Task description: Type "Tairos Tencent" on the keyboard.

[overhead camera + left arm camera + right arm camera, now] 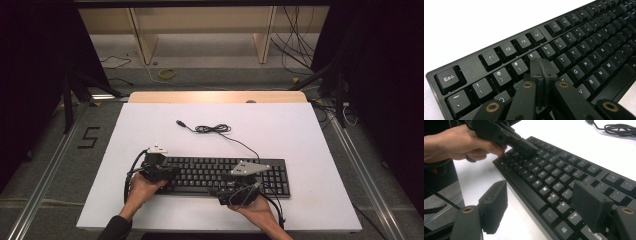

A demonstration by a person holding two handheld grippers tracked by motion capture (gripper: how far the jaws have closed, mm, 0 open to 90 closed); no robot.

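So the keyboard (220,175) is laid flat across the lower middle of the high view, long axis running left to right, with its cable (215,129) trailing off toward the upper middle of the frame.

The left gripper (167,172) is parked over the keyboard's left end. In the left gripper view its jaws are seen pinched fully together, nothing held between them, tip (540,67) planted low among the keys just under the 4 and 5. Looks like a key is being poked there, though actual contact can't be confirmed.

The right gripper (541,205) is held at the keyboard's near edge, lower centre of the high view. Its jaws are spread wide, empty, straddling the bottom row around the Alt and Windows keys.

The left one is clearly the nearer to the letter keys, so the next press is probably owed to it, with the keys lying straight below its tip.
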